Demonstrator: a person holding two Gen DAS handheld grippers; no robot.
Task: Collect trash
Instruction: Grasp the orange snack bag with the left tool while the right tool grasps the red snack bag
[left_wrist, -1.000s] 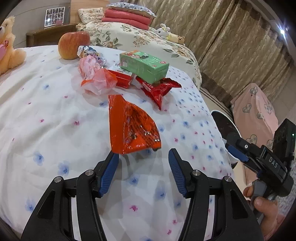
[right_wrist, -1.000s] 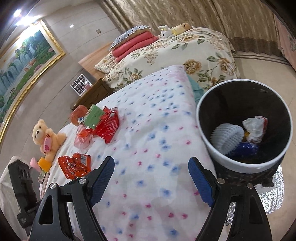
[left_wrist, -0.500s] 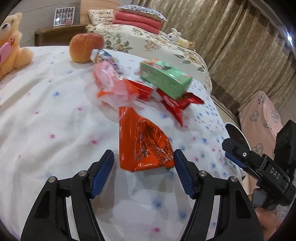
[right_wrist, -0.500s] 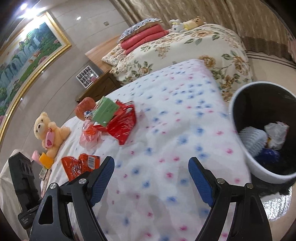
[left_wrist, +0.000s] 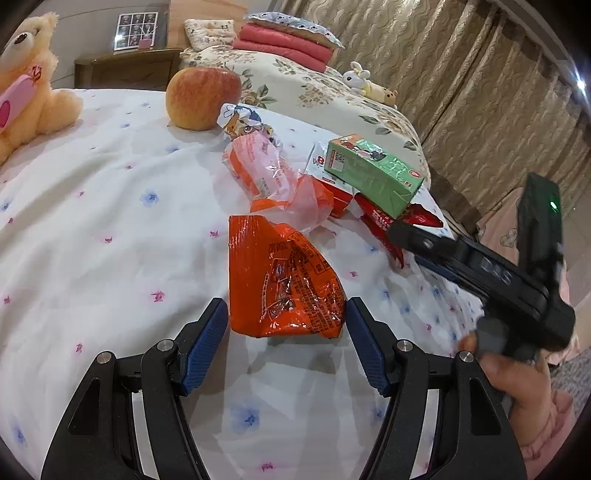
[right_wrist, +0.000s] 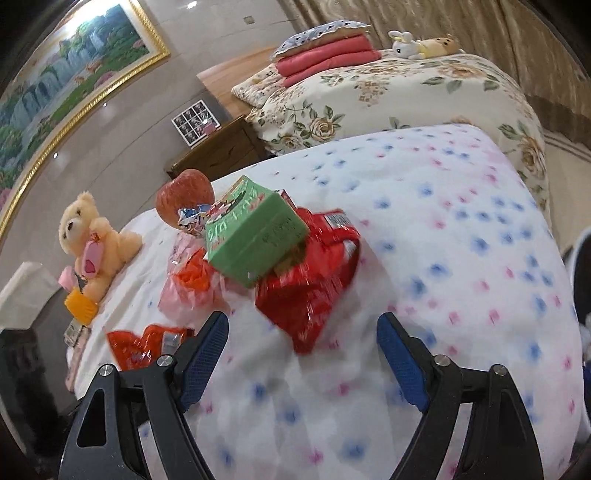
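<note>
Moved: left gripper (left_wrist: 286, 345) closed in, jaws newly widened to straddle orange wrapper (left_wrist: 280, 280)
Right gripper (right_wrist: 301, 356): spread, empty, facing red wrapper (right_wrist: 308, 291)

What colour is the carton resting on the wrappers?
Green carton, clearest in the right wrist view.

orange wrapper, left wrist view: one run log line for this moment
left gripper: open, straddling orange wrapper | right gripper: open, empty, facing red wrapper | stage: pre-grasp

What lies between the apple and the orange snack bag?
In the left wrist view, a pink plastic bag lies between the apple and the orange snack bag.
</note>
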